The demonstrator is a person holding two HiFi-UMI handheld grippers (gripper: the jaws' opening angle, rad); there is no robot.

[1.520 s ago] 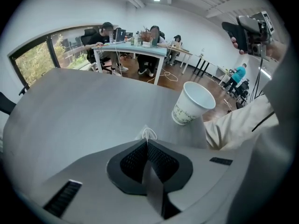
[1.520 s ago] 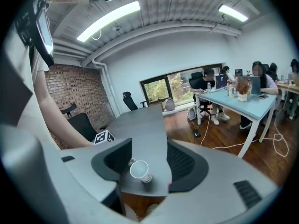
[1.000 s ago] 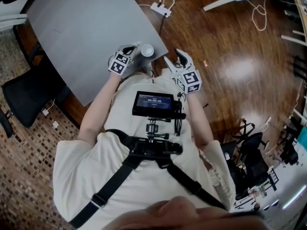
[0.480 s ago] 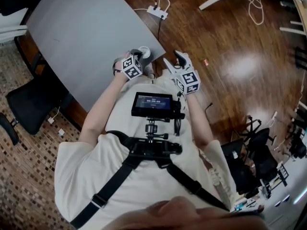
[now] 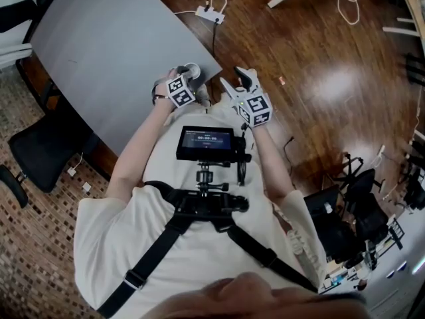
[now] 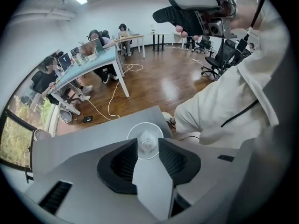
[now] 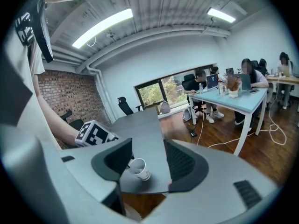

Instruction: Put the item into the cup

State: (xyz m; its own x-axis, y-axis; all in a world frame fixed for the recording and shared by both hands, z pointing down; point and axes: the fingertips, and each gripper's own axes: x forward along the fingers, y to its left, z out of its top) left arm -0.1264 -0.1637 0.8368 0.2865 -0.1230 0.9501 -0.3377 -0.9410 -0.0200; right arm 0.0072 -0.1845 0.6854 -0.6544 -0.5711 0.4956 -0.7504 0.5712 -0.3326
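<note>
Now the left gripper, jaws just opened and spread on nothing, hangs over the cup at centre frame — the white item lies inside. Clipping the rim could tip it off the table corner; the right gripper gapes empty.

The left tongs, which a second ago stood just beside the cup on its left, have swung in over it and tipped steeply downward. They rolled at the wrist on the way, so that their marker cube now turns a different face upward. Their jaws have just been opening and now stand apart with nothing pinched between the pads, straight above the cup's mouth, and a crumpled white item lies inside the cup below the gap.
</note>
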